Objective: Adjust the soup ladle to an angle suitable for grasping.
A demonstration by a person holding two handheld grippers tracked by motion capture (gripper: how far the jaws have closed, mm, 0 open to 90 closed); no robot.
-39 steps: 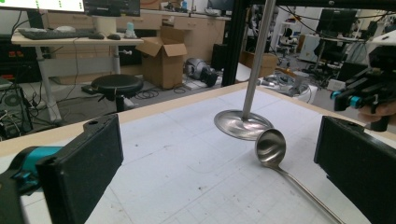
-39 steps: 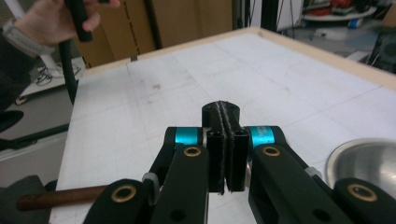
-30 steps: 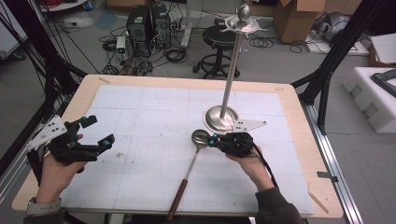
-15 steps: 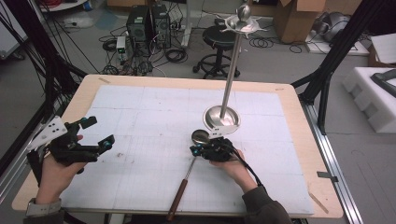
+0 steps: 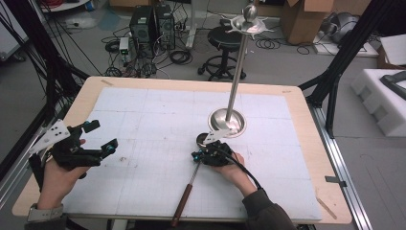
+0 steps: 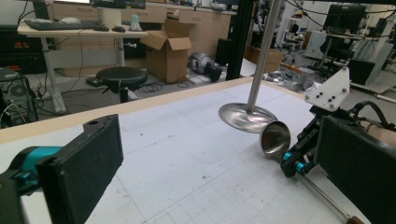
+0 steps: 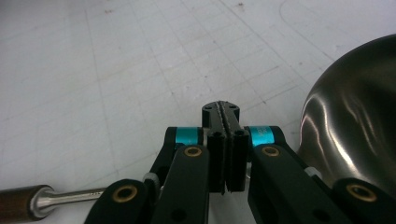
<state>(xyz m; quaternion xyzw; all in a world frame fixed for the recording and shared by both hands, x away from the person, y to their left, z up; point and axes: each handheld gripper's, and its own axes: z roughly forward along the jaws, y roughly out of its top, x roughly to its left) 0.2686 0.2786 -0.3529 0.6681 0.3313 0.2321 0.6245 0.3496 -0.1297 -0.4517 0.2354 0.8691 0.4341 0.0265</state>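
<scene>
A steel ladle lies on the white gridded mat, its bowl (image 5: 203, 139) close to the stand and its wooden handle (image 5: 181, 205) towards the front edge. My right gripper (image 5: 199, 155) sits low over the thin shaft just below the bowl. In the right gripper view its pads (image 7: 218, 140) are pressed together with nothing showing between them. The shaft (image 7: 70, 196) runs under the linkage and the bowl (image 7: 355, 130) looms at the right. My left gripper (image 5: 98, 138) hovers open at the table's left, holding nothing. In its own view that gripper (image 6: 219, 140) looks towards the ladle bowl (image 6: 274, 140).
A tall steel stand with a round base (image 5: 228, 122) and a pole (image 5: 237, 72) rises just behind the ladle. The mat (image 5: 153, 115) covers a wooden table (image 5: 306, 100). Beyond it are a stool (image 5: 224, 40), computer towers (image 5: 153, 24) and boxes; black frame posts flank both sides.
My right gripper has slid left and towards the person, from beside the stand's base to over the ladle's shaft. The left gripper and the ladle have hardly moved.
</scene>
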